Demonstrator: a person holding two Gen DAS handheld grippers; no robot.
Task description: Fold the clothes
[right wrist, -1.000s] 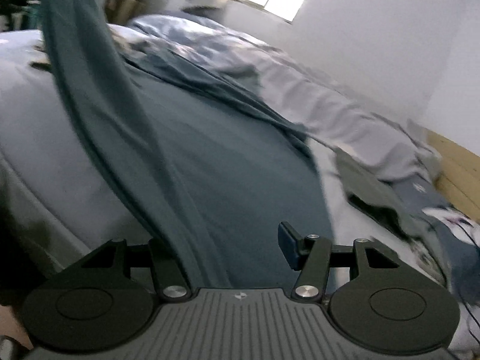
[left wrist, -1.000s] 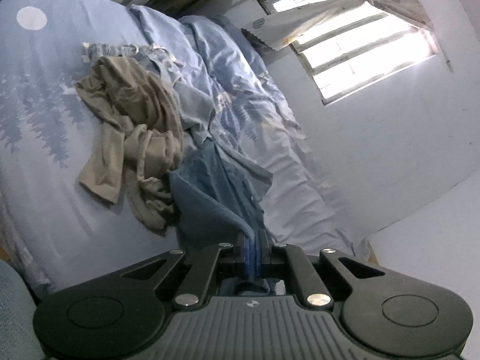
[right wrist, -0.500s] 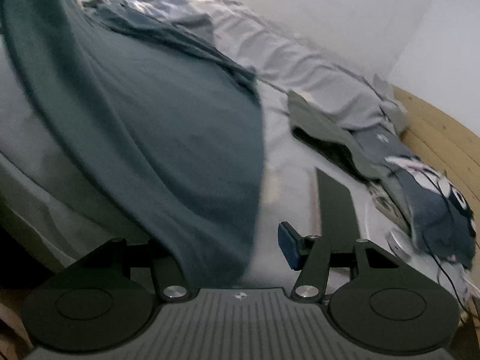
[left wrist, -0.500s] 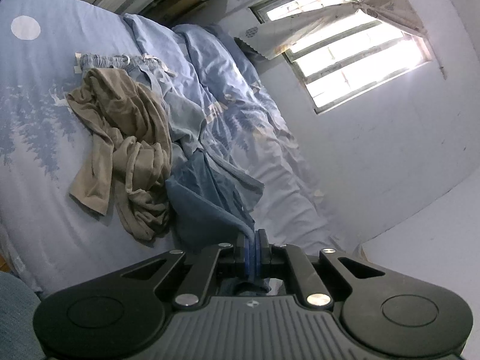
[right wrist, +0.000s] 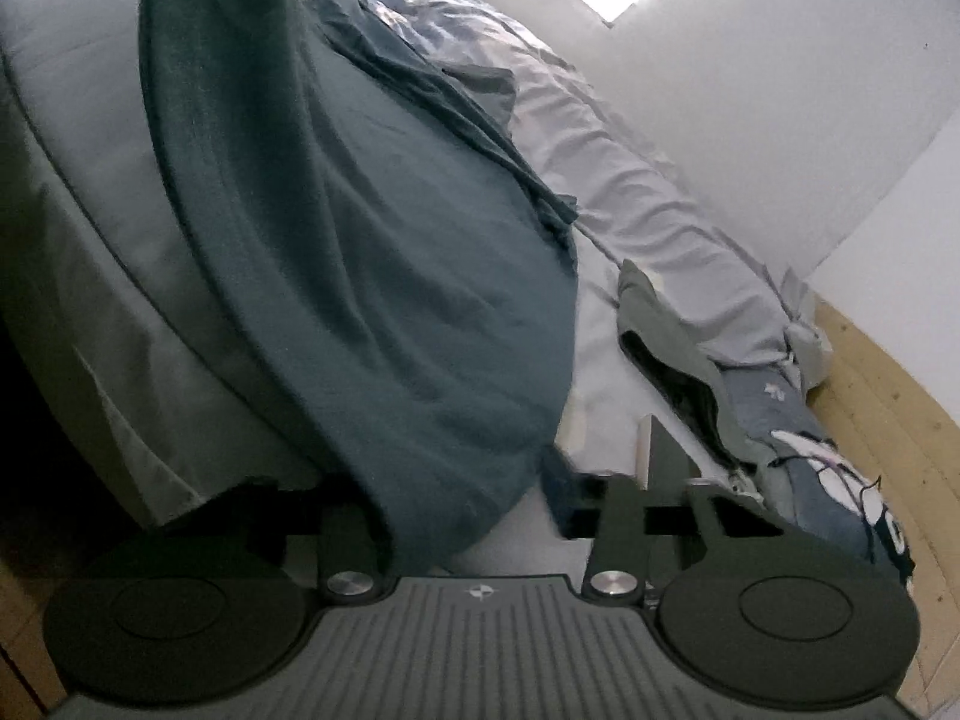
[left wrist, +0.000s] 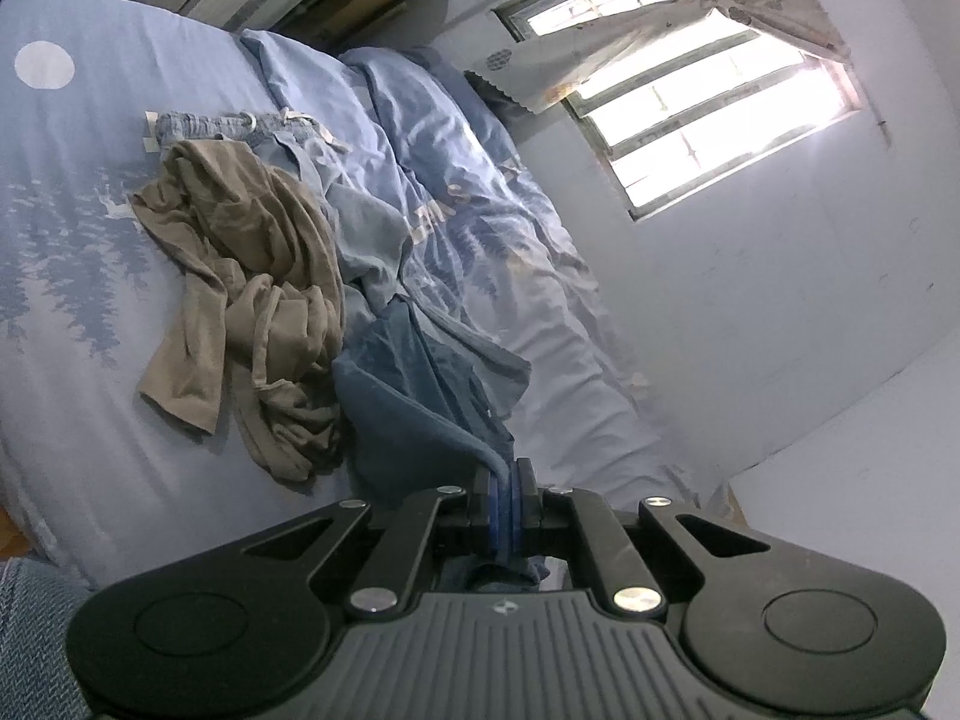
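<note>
From my right wrist camera, the right gripper (right wrist: 480, 480) is smeared with motion: its jaws are closing with the blue garment (right wrist: 384, 276) between them, and that cloth hides the left finger's tip entirely. I cannot tell whether the pads press the fabric. The garment runs out past the top edge, so its upper end is lost to me. At the right, a heap of clothes (right wrist: 798, 438) is partly cut by the edge; I cannot separate the pieces. On the left wrist view, the left gripper (left wrist: 504, 504) pinches the cloth, whose tail disappears behind the fingers.
</note>
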